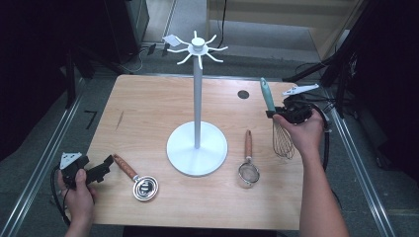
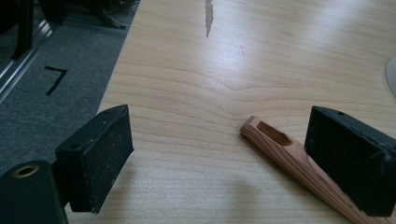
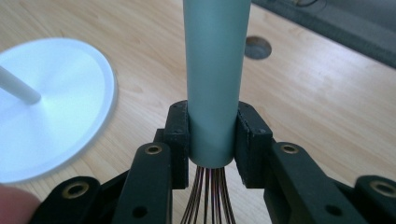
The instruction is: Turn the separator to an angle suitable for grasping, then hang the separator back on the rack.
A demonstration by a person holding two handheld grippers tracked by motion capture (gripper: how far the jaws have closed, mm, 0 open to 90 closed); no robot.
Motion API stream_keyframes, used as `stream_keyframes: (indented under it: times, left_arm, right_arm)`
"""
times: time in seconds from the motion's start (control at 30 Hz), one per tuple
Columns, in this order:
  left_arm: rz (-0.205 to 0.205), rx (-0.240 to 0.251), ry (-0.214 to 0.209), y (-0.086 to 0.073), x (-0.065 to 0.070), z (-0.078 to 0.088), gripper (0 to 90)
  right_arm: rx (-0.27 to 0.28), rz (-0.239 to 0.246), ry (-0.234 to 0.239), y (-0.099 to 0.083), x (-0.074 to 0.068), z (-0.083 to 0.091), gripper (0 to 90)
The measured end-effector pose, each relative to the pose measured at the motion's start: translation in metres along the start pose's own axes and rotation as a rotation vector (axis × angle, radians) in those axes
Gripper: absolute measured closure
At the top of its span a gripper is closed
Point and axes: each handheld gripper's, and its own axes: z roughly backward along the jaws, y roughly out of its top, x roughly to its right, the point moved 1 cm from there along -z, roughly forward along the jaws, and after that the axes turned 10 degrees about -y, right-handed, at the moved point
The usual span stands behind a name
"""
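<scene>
Between the right gripper's (image 3: 212, 140) jaws sat the whisk (image 1: 275, 121), clamped on the lower end of its teal handle (image 3: 215, 70) just above where the wires (image 3: 205, 196) fan out; in the right gripper view the handle ran straight up away from the jaws and the wires trailed back under them. From the high view the whisk looked lifted off the table (image 1: 148, 103), handle up, wire head hanging. Judged step: carry-to-hang, grasp done, transfer to the white stand (image 1: 197, 143) under way. Next move would call for raising the handle tip to one of the hooks (image 1: 197, 48) at the top of the pole, well above and ahead of the jaws, then lining up whatever hanging loop the tip has; the tip is too small to tell.

Left gripper (image 2: 219, 158): jaws wide apart, holding nothing. The wooden handle (image 2: 289, 158) of the measuring cup (image 1: 138, 180) lay on the table between them, close to one pad, not pinched.

Strainer (image 1: 248, 163) lay flat between the stand's base and the whisk, untouched.

Surface: light wood-grain table, a dark scratch (image 2: 208, 16) ahead of the left jaws, a round port (image 3: 258, 46) beyond the right jaws. Room: grey carpet with a "7" mark (image 2: 56, 78), metal rails, dark surrounds.
</scene>
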Motion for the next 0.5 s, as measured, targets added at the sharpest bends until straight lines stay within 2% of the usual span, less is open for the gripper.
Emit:
stream_keyframes:
  times: [0.07, 0.27, 0.4, 0.5]
  left_arm:
    - [0.0, 0.0, 0.002, 0.0, 0.0, 0.0, 8.0]
    - [-0.001, -0.003, 0.006, 0.0, 0.0, 0.0, 8.0]
    - [-0.002, 0.0, 0.005, 0.0, 0.0, 0.0, 8.0]
    - [-0.003, 0.001, 0.005, 0.0, 0.0, 0.0, 8.0]
  right_arm:
    - [0.039, -0.005, 0.009, 0.0, -0.003, 0.006, 71.1]
    - [0.16, -0.028, -0.006, 0.005, -0.012, 0.026, 71.1]
    - [0.229, -0.051, 0.021, 0.008, -0.018, 0.038, 71.1]
    - [0.274, -0.049, 0.036, 0.012, -0.027, 0.045, 71.1]
